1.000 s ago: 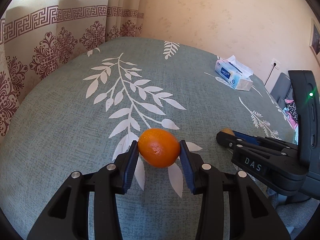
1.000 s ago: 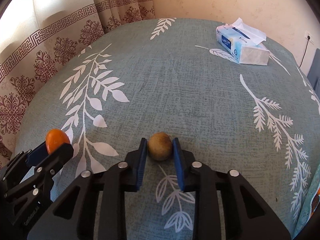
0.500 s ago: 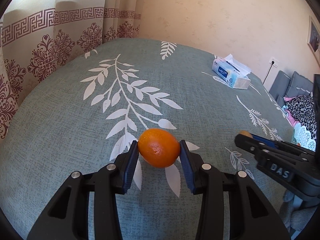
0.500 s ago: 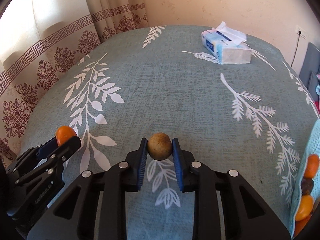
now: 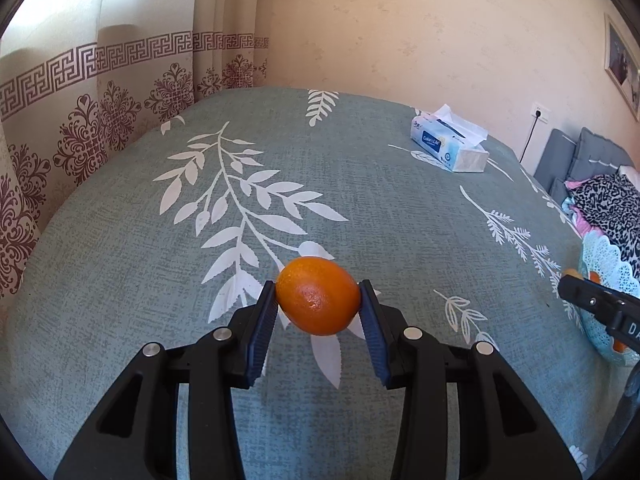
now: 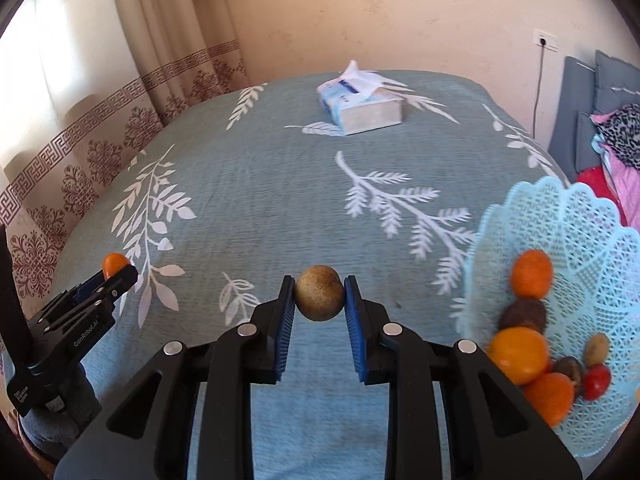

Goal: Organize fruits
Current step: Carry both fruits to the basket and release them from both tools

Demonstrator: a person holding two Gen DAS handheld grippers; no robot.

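**Onlooker A:** The left gripper (image 5: 319, 307) is clamping a round, glossy orange citrus fruit (image 5: 318, 301) between its blue-padded fingers (image 5: 262, 330), holding it above the grey-green leaf-printed cloth covering the surface (image 5: 120, 280).

**Onlooker B:** And the right gripper (image 6: 319, 299) is doing the same with a small tan, rough-skinned round fruit (image 6: 319, 297), its blue pads pressing on both sides. Both fruits are being held clear of the cloth, as far as I can judge.

**A:** So this is looking like the carrying step: each hand is holding a piece, and neither piece is in the basket yet.

**B:** The pale blue lacy plastic basket (image 6: 580, 240) is sitting at the right edge, already holding oranges, brown fruits and one small red one. It is lying just beside the right gripper and well apart from the left one.

**A:** The next move is probably calling for the right gripper to be swinging rightward over the basket rim, lowering and then parting its fingers. A bare patch of mesh above the pile is looking like the safer landing spot.

**B:** The left hand is having farther to travel, so it may be waiting its turn. The blue-and-white tissue box (image 5: 450, 150) at the far end is lying well out of either path.
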